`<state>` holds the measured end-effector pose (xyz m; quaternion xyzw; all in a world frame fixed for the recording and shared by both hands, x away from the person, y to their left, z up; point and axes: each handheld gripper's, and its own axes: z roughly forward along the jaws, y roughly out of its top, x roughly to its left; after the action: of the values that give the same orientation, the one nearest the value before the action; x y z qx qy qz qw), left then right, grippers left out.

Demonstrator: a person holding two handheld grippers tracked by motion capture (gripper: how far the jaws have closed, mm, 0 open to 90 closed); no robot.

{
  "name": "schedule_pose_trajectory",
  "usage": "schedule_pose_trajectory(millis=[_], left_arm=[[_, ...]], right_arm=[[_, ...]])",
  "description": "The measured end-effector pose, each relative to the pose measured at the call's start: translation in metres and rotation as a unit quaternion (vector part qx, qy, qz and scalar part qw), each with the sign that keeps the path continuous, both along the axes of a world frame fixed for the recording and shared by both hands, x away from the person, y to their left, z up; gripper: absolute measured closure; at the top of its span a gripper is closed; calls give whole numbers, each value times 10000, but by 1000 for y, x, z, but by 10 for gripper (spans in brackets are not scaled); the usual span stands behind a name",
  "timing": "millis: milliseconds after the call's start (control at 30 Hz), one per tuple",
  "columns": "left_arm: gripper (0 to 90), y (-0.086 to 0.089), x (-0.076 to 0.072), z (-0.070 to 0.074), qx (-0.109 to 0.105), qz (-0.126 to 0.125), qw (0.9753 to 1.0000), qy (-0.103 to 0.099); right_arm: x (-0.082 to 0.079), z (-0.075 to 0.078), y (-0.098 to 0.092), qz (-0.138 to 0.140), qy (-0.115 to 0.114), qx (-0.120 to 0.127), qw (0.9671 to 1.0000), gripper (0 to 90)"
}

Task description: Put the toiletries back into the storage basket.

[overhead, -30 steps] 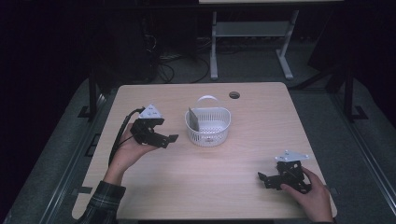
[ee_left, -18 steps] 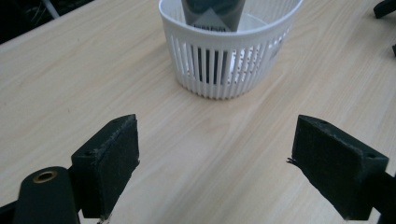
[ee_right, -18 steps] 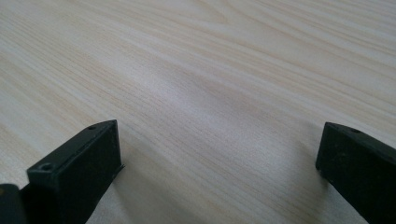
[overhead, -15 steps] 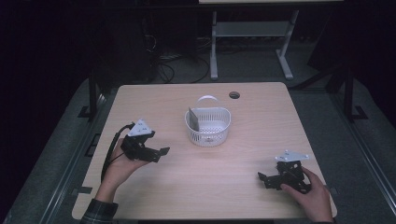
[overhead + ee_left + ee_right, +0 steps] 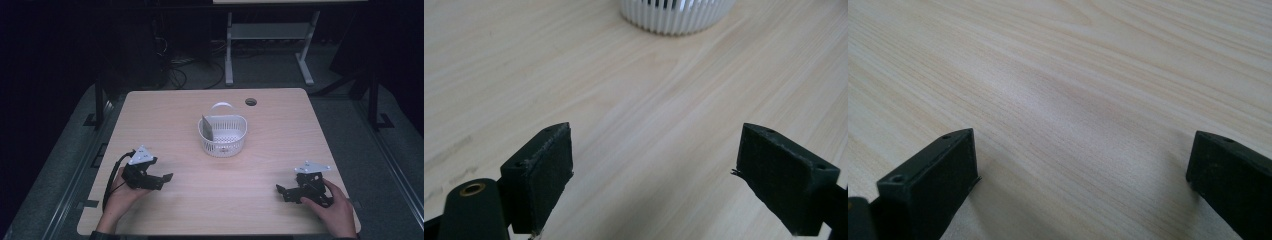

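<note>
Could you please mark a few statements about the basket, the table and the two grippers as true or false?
1. The white basket stands near the middle of the table. True.
2. The left gripper is shut on the basket's rim. False: its fingers are spread open over bare wood, apart from the basket.
3. A grey flat piece leans upright inside the basket. True.
4. The right gripper holds a small block. False: it is open, with nothing but tabletop between its fingers.
5. A round hole lies in the table beyond the basket. True.
6. Both grippers are raised above the basket. False: each sits low at the near edge, one on either side.
</note>
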<state>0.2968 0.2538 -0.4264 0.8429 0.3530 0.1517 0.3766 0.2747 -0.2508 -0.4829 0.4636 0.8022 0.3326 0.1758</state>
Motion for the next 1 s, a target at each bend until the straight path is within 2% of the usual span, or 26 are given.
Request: schedule_pose_trajectory(millis=[367, 600, 733, 900, 1000], left_arm=[[140, 15, -15, -22, 401, 357, 9985, 112], [140, 29, -21, -35, 401, 707, 9965, 193], [140, 33, -21, -41, 473, 790, 9955, 229], [134, 38, -22, -45, 291, 825, 9960, 179], [130, 41, -23, -48, 158, 804, 9966, 22]], right_arm=[[0, 0, 0, 0, 1, 1, 10000, 0], [0, 0, 0, -8, 3, 5, 10000, 0], [0, 0, 0, -5, 1, 4, 10000, 0], [0, 0, 0, -5, 0, 4, 10000, 0], [0, 0, 0, -5, 0, 4, 10000, 0]])
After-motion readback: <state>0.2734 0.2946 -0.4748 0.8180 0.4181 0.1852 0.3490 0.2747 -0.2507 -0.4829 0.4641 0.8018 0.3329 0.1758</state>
